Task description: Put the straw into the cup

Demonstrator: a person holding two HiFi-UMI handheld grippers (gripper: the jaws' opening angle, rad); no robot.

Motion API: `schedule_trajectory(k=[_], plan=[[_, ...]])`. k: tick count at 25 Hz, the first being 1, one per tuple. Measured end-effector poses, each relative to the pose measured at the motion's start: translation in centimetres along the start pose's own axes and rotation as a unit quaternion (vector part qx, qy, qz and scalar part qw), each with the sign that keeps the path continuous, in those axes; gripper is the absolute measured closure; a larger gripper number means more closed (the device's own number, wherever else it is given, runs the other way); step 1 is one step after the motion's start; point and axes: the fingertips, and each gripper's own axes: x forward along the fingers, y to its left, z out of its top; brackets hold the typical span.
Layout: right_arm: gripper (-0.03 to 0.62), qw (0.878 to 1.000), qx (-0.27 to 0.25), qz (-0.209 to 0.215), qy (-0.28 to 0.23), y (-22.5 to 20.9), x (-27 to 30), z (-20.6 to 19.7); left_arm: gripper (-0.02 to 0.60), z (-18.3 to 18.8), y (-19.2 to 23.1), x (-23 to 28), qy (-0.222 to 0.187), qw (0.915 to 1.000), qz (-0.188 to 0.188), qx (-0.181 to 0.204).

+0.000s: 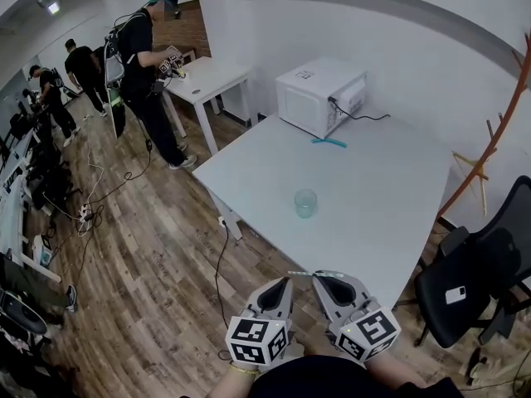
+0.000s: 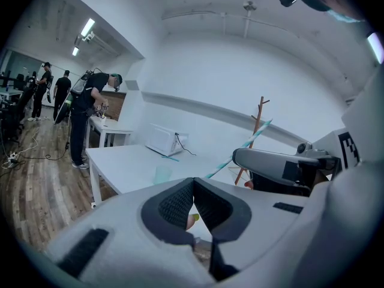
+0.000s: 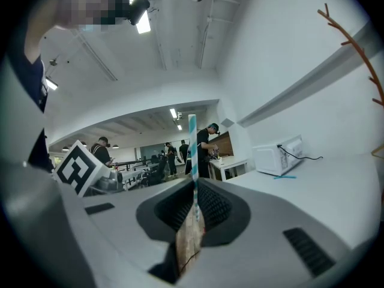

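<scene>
Holding the straw [image 3: 192, 140] pinched in my right gripper [image 3: 195, 191]; left gripper [image 2: 193, 183] closed, empty. Cup [image 1: 305, 202] stands on the table [image 1: 390, 197], well ahead. I should tip the straw vertical above its rim.

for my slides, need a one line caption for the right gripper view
Right tool shut on a striped straw held upright, microwave on the white table beyond

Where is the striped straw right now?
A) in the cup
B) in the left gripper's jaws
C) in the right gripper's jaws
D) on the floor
C: the right gripper pinches the striped straw in its shut jaws, and the cup holds no straw.
</scene>
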Motion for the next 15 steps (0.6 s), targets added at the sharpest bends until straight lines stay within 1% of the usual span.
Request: schedule_trajectory(k=[8, 15], plan=[[0.554, 1.000, -0.007, -0.013, 0.001, -0.8, 3.7, 0.1, 0.561, 1.2, 3.0, 2.0, 0.002, 0.9998, -0.018, 0.002], [0.554, 1.000, -0.011, -0.012, 0.007, -0.5, 6.3, -0.1, 0.561, 1.9, 5.1, 2.7, 0.003, 0.9997, -0.024, -0.002]])
